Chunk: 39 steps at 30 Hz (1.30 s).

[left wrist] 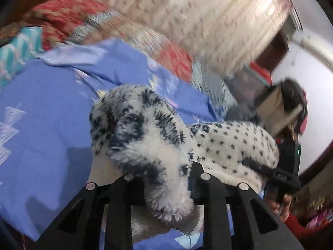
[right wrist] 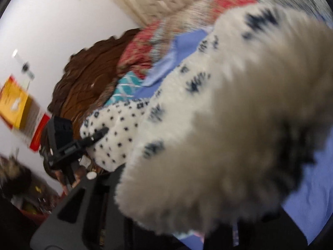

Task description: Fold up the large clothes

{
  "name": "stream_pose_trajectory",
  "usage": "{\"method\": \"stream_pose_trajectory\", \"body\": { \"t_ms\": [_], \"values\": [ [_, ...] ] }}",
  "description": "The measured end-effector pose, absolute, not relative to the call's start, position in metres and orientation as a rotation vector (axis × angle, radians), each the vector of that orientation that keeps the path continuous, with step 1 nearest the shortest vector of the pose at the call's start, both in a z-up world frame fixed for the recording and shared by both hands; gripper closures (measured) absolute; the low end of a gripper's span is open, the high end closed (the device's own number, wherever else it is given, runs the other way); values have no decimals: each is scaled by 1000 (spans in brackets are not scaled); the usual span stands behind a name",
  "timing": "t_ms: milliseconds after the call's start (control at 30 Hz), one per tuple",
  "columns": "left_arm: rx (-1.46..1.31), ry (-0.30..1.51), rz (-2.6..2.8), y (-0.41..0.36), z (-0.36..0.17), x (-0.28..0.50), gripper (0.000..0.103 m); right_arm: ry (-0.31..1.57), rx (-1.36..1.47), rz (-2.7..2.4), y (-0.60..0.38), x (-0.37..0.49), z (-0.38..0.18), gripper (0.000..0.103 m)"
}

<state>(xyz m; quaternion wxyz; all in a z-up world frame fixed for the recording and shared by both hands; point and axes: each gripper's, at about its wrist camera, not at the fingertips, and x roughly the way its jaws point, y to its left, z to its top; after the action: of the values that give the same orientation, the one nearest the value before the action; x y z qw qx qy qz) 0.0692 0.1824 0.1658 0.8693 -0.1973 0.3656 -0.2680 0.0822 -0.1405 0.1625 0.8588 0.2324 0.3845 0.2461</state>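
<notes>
No writing is readable. Both grippers, left point(left wrist: 166, 179) and right point(right wrist: 158, 187), are clamped on the fleece point(left wrist: 149, 137), which hides the fingertips. Blue sheet point(left wrist: 41, 114) lies beyond the fingers

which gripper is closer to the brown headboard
Left, probably. The left gripper holds the sweater's end on the headboard side, with the headboard right behind it in the right wrist view. The right gripper holds the other end, farther away.

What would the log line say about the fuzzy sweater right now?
left gripper: shut on fuzzy sweater | right gripper: shut on fuzzy sweater | blue bedsheet underneath
</notes>
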Motion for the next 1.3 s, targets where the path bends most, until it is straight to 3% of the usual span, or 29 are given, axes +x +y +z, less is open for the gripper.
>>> {"method": "stream_pose_trajectory", "body": {
  "t_ms": [167, 300, 400, 500, 667, 867, 933, 967, 1000, 1033, 1067, 1133, 1300],
  "values": [
    [-432, 798, -431, 232, 141, 49, 55, 919, 450, 550, -89, 94, 129, 77],
    [-451, 948, -321, 254, 77, 42, 55, 1103, 418, 511, -52, 104, 71, 77],
    [-551, 955, -346, 280, 51, 28, 55, 1142, 412, 500, -44, 112, 65, 77],
    [-614, 890, -415, 297, 65, 30, 55, 1098, 375, 525, -38, 135, 98, 78],
    [-559, 683, -452, 319, 134, 79, 55, 925, 216, 602, 1, 216, 190, 79],
    [-434, 497, -201, 365, 188, 155, 53, 823, 116, 611, 82, 365, 231, 78],
    [-384, 498, -67, 380, 183, 196, 43, 835, 88, 528, 102, 412, 216, 48],
    [-342, 529, 4, 384, 171, 220, 33, 850, 55, 443, 110, 437, 202, 12],
    [-312, 620, 64, 388, 149, 250, 30, 915, -22, 280, 121, 466, 172, 6],
    [-293, 724, 107, 388, 128, 278, 29, 988, -75, 186, 127, 479, 146, 8],
    [-267, 874, 174, 391, 93, 303, 29, 1044, -92, 137, 124, 484, 126, 18],
    [-234, 1091, 284, 396, 33, 325, 29, 1106, 0, 113, 108, 474, 84, 20],
    [-400, 914, 257, 412, 27, 273, 29, 1083, 53, 239, 78, 393, 56, 21]
  ]
}}
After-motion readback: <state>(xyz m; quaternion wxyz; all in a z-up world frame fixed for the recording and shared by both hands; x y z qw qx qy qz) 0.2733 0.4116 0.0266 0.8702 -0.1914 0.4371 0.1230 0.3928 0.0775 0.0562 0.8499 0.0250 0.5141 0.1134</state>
